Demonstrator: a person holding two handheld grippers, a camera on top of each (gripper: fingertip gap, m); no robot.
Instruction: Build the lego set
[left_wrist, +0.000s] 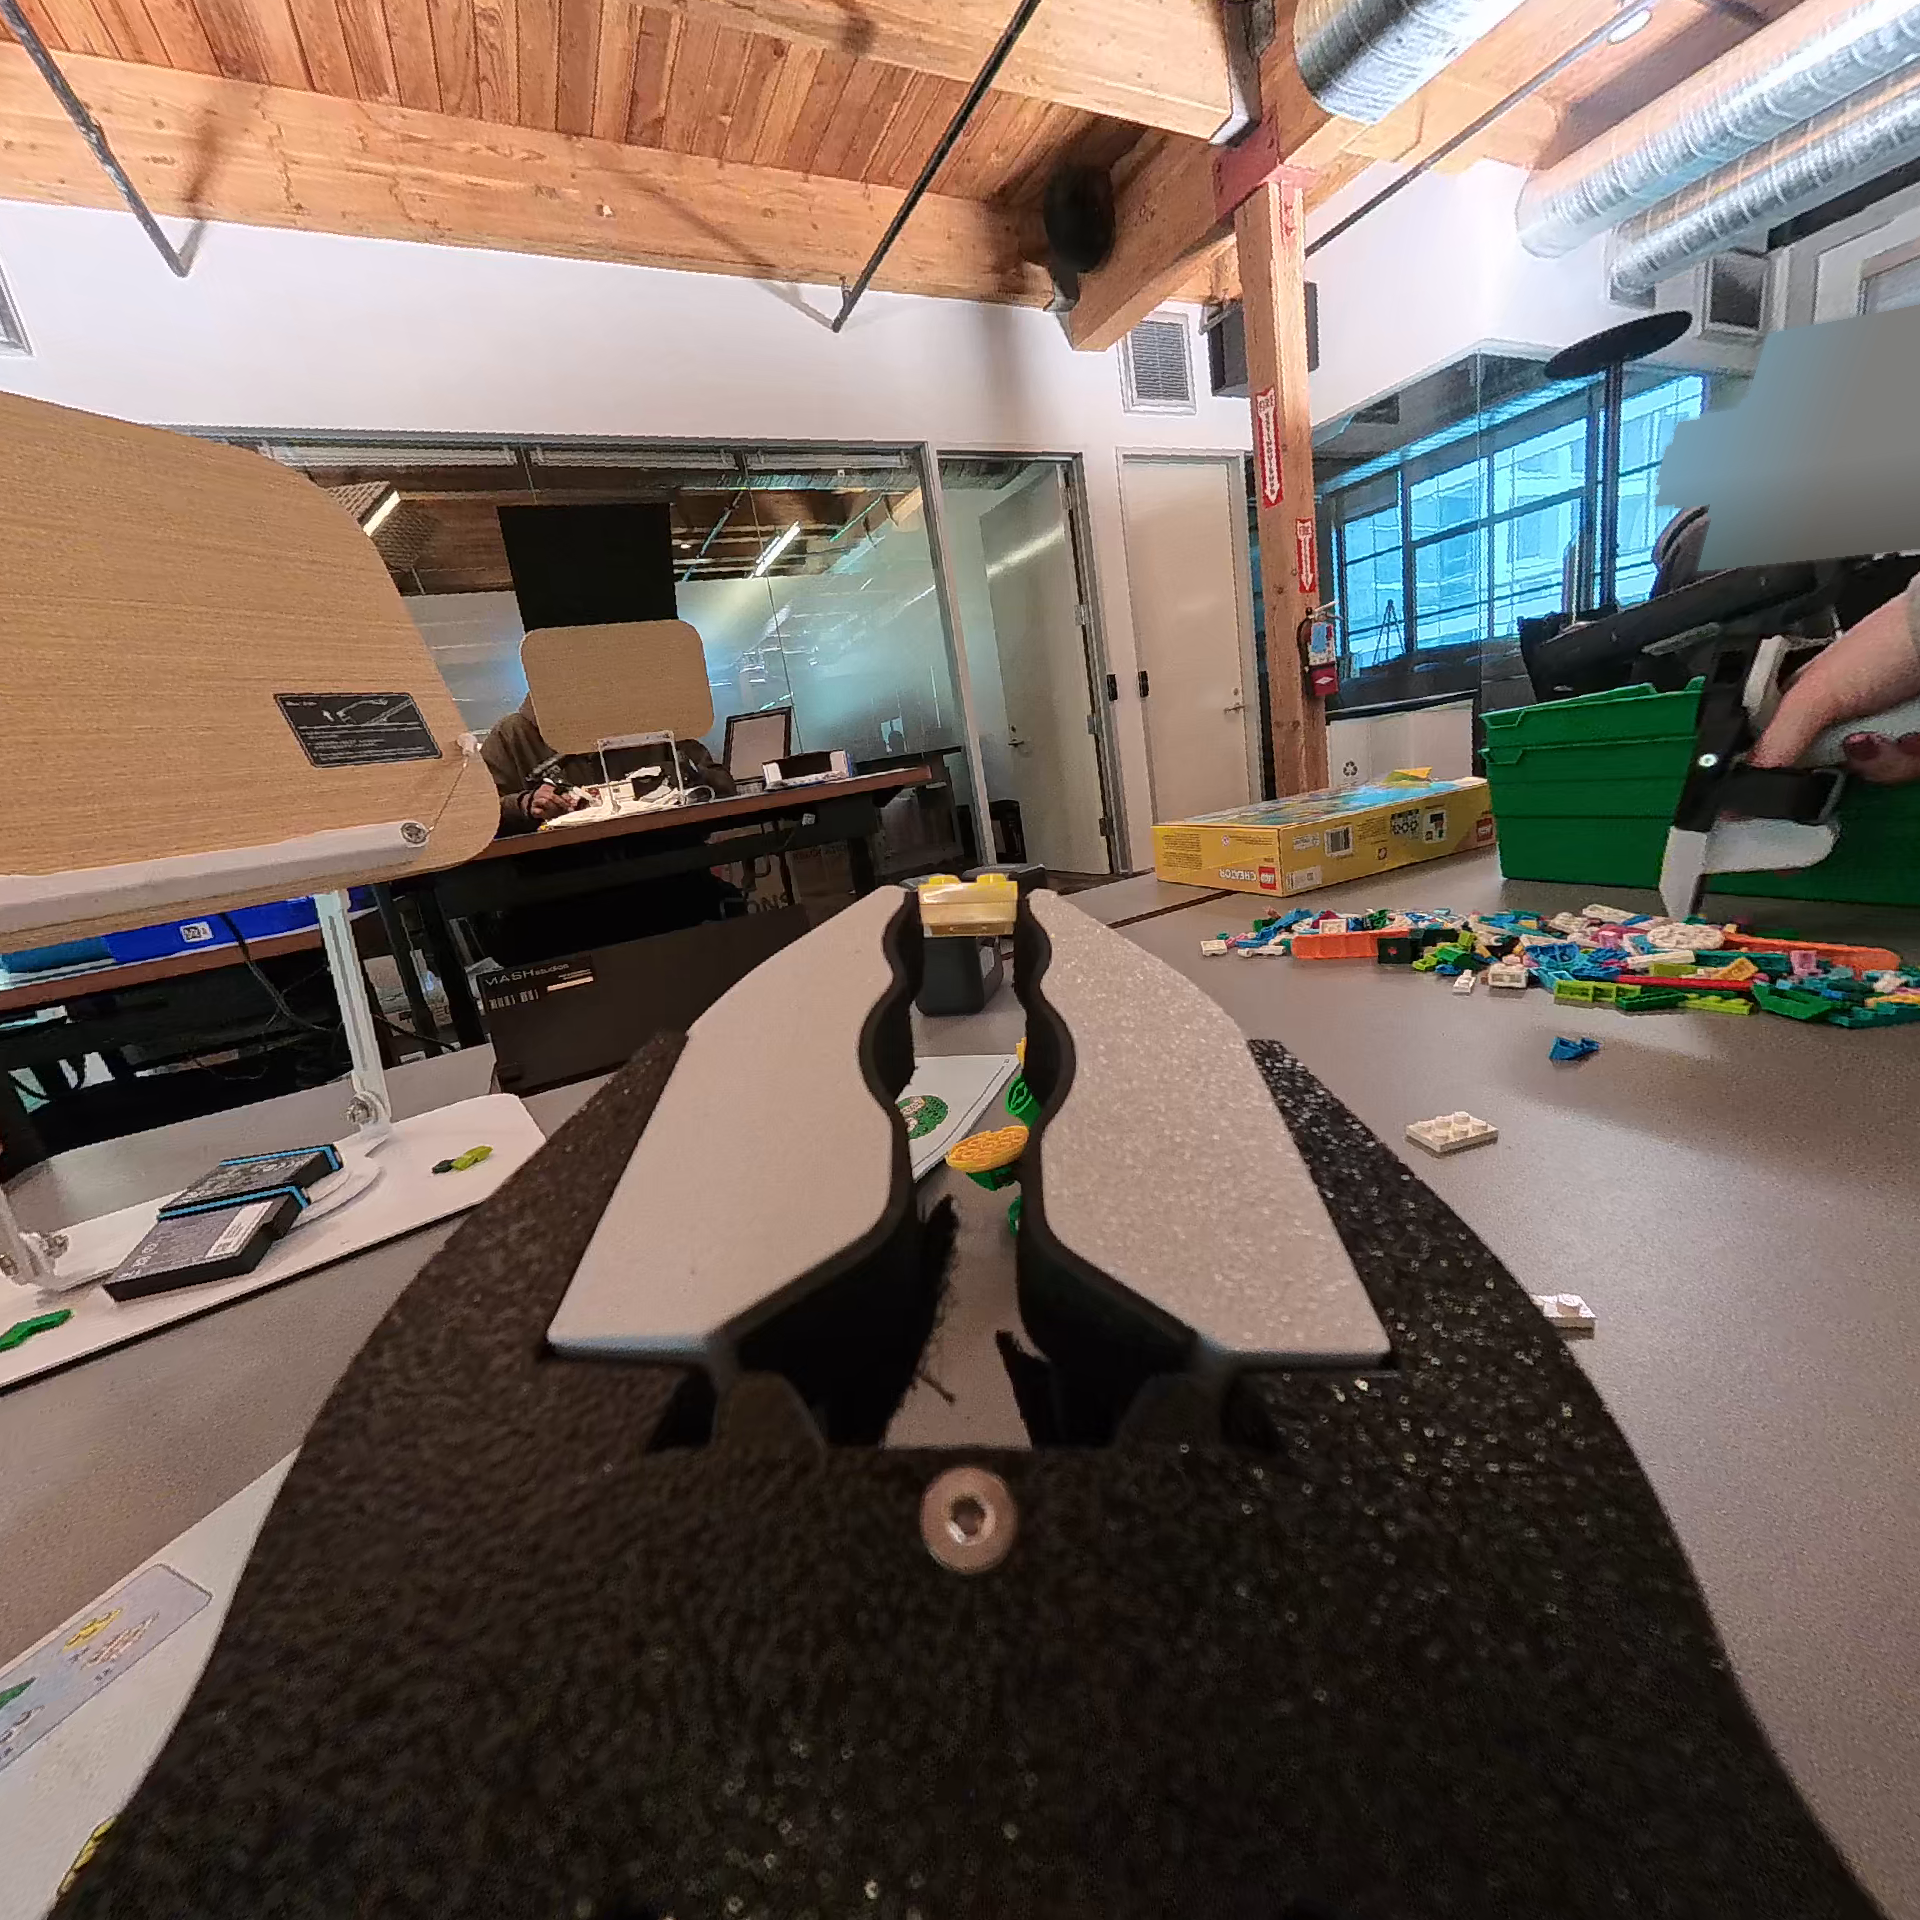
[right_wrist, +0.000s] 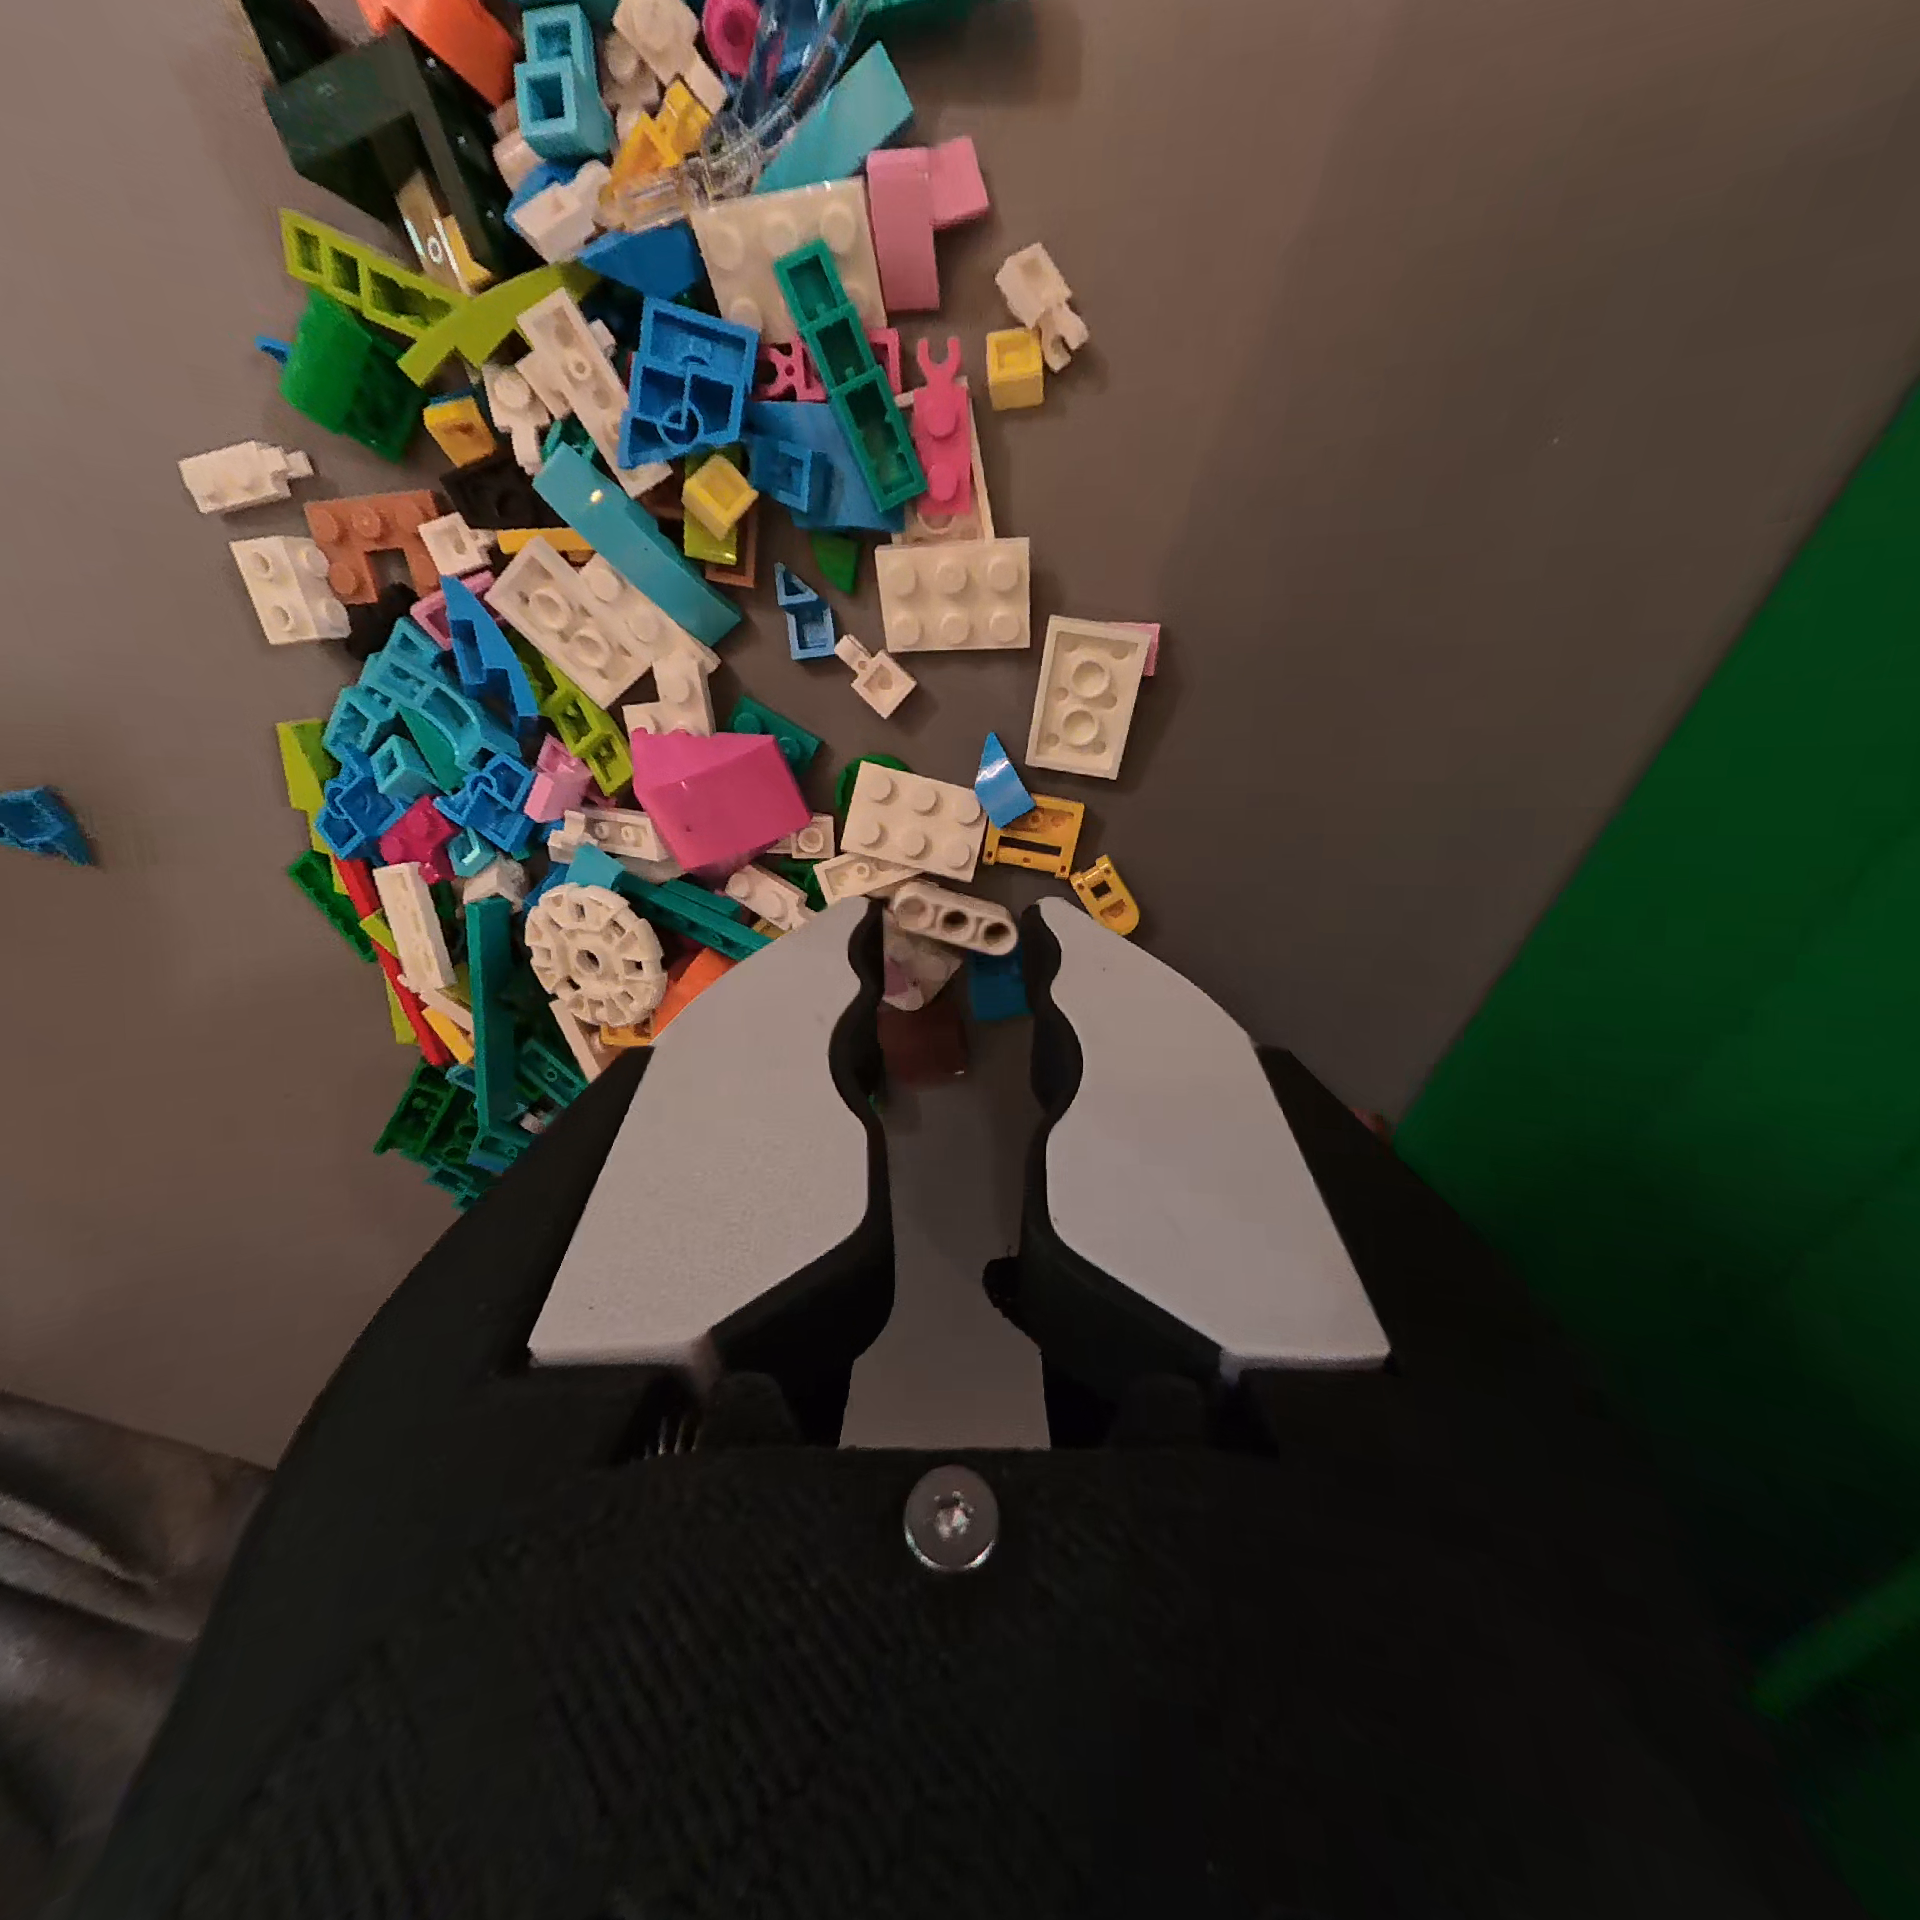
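- The left gripper was clenched on a small yellow brick, pinched at the fingertips and held above the grey table.
- The brick's long axis ran crosswise, from one finger to the other; its studs faced up and it sat roughly level.
- Below the left fingers lay a small green-and-yellow build, partly hidden, beside a white sheet.
- The right gripper pointed down at the brick pile, its fingers parted and gripping nothing.
- A white beam with three holes lay between the right fingertips, its long axis running across the gap; whether the tips touched it could not be told.
- The pile lay loose on the table: white plates, blue, teal, pink, lime and yellow pieces, a white round gear-like piece and a large pink wedge.
- A green bin stood just behind the pile; its inside was not visible. In the right wrist view its green wall filled the right side.
- A yellow box lay flat on the table left of the bin, long axis running left to right.
- In the left wrist view a hand held the right gripper over the pile.
- A lone white plate and a blue piece lay apart from the pile.
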